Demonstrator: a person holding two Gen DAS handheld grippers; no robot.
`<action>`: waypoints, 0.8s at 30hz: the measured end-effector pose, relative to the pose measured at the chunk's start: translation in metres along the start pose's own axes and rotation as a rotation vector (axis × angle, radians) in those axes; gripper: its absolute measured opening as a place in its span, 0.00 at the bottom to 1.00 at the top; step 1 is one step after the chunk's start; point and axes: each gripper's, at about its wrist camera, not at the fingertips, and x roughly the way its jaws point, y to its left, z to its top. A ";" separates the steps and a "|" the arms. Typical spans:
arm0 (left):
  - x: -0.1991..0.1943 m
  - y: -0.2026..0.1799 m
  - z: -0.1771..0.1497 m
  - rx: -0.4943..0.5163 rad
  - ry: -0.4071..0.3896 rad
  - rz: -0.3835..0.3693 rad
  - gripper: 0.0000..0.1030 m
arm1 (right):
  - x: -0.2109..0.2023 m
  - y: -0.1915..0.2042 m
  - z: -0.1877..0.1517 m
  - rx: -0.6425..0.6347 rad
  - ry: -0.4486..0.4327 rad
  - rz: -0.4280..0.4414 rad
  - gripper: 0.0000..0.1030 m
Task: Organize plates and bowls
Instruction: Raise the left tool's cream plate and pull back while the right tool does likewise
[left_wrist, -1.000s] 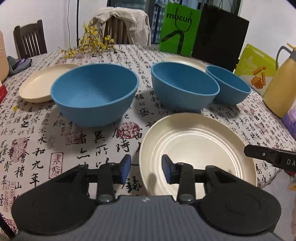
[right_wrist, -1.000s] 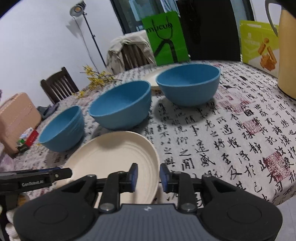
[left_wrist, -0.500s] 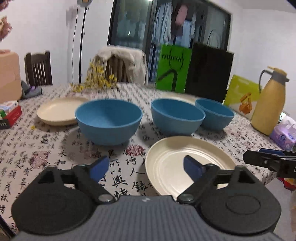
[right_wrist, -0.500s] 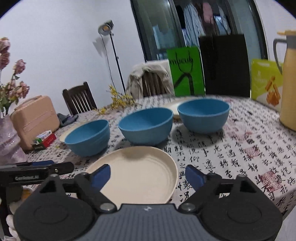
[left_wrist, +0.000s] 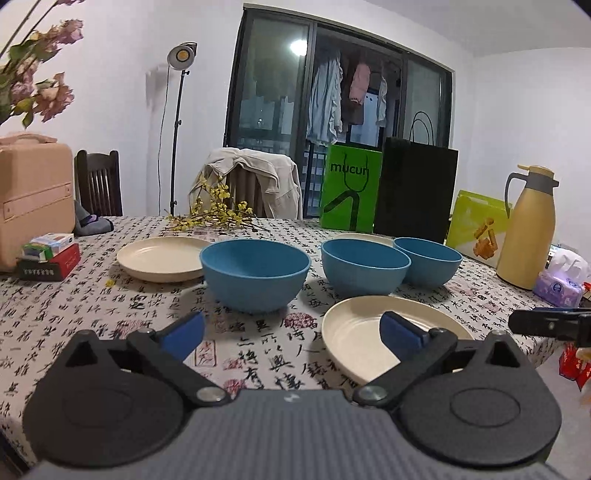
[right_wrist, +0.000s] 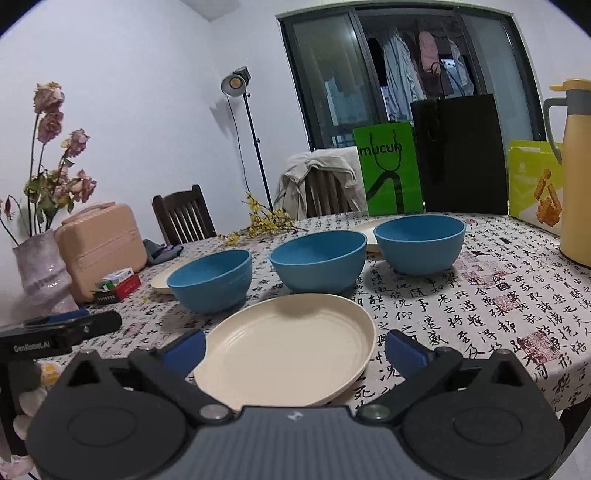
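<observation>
Three blue bowls stand in a row on the table: a left bowl (left_wrist: 255, 273), a middle bowl (left_wrist: 365, 266) and a right bowl (left_wrist: 428, 260). A cream plate (left_wrist: 373, 339) lies near the front edge, a second cream plate (left_wrist: 162, 257) at the back left, and a third plate (left_wrist: 364, 237) peeks out behind the bowls. My left gripper (left_wrist: 291, 330) is open and empty, above the front edge. My right gripper (right_wrist: 295, 347) is open and empty, its jaws either side of the near plate (right_wrist: 288, 347) without touching it.
A yellow thermos (left_wrist: 526, 229), a tissue pack (left_wrist: 559, 282), green and black bags (left_wrist: 351, 188), yellow flower sprigs (left_wrist: 218, 218), a pink case (left_wrist: 33, 199) and small boxes (left_wrist: 50, 254) ring the table. A vase (right_wrist: 42, 269) stands at the left. Chairs stand behind.
Both grippers have opened from nearly shut to wide open, and both have drawn back and tilted up from the table, so more of the room shows.
</observation>
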 end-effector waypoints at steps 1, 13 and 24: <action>-0.003 0.002 -0.003 0.000 -0.002 -0.003 1.00 | -0.002 0.002 -0.001 -0.004 -0.007 -0.001 1.00; -0.018 0.013 -0.019 -0.015 -0.024 -0.038 1.00 | -0.011 0.019 -0.016 -0.031 -0.017 0.056 1.00; -0.009 0.015 -0.025 -0.008 -0.010 -0.051 1.00 | -0.010 0.036 -0.025 -0.077 -0.043 0.032 1.00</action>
